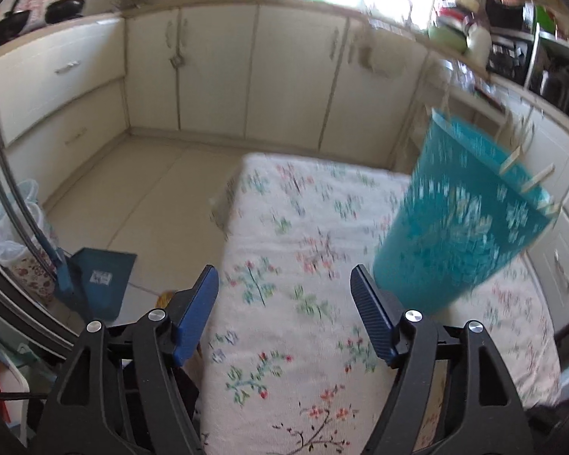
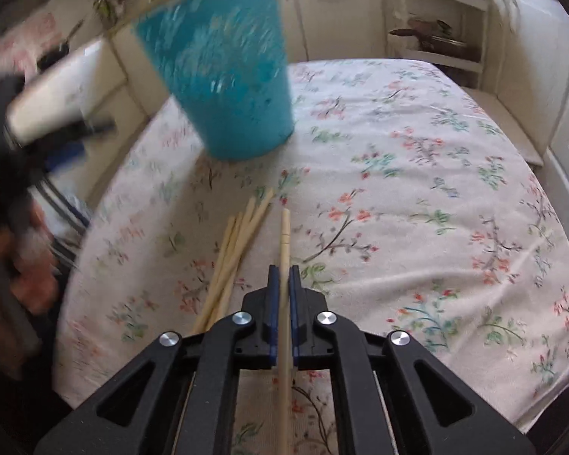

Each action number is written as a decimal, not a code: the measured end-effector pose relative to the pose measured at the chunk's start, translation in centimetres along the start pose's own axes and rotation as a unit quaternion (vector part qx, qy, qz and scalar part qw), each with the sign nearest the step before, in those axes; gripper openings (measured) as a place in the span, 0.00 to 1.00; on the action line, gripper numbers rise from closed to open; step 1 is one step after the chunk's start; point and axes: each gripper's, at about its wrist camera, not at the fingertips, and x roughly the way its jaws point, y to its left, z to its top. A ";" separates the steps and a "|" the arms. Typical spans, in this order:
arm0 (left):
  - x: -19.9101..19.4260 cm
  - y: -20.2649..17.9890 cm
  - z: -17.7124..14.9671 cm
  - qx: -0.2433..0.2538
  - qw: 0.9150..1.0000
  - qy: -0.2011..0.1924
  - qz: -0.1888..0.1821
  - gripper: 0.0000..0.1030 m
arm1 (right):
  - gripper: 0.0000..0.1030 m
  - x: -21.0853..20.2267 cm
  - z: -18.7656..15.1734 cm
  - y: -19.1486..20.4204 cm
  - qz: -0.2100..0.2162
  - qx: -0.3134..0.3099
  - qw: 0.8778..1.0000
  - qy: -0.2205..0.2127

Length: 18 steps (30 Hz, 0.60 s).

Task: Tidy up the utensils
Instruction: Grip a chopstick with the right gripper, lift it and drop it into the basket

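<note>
Right gripper (image 2: 283, 276) is clamped on one chopstick (image 2: 285, 242) above the floral desk (image 2: 417, 197); loose chopsticks (image 2: 234, 258) lie just left; left gripper (image 1: 284, 295) spread wide, empty, beside the teal holder (image 1: 459, 212) with sticks in it.

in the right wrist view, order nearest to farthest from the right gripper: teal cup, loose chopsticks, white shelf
1. loose chopsticks, on the cloth just left of the right gripper.
2. teal cup, ahead, left of centre.
3. white shelf, beyond the table, upper right.
</note>
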 end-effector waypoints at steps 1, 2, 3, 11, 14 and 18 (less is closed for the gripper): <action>0.4 -0.2 -0.2 0.005 1.000 0.011 -0.002 0.67 | 0.06 -0.8 0.3 -0.3 0.011 0.009 1.000 -0.008; 0.6 -0.4 -0.4 0.006 1.000 0.015 -0.004 0.67 | 0.06 -1.7 0.8 -0.4 0.024 0.017 0.999 -0.018; 0.7 -0.5 -0.6 0.007 1.000 0.019 -0.007 0.67 | 0.06 -3.1 1.7 -0.5 0.044 0.025 0.998 -0.034; 1.1 -1.6 -1.3 0.022 0.999 0.024 -0.003 0.68 | 0.06 -10.2 10.5 2.5 0.133 0.030 0.977 -0.166; 1.1 -1.7 -1.4 0.026 0.999 0.024 -0.003 0.68 | 0.06 -11.2 14.1 4.2 0.139 0.025 0.965 -0.221; 1.1 -2.0 -1.4 0.029 0.999 0.025 -0.007 0.69 | 0.06 -10.5 18.9 6.0 0.110 0.034 0.948 -0.296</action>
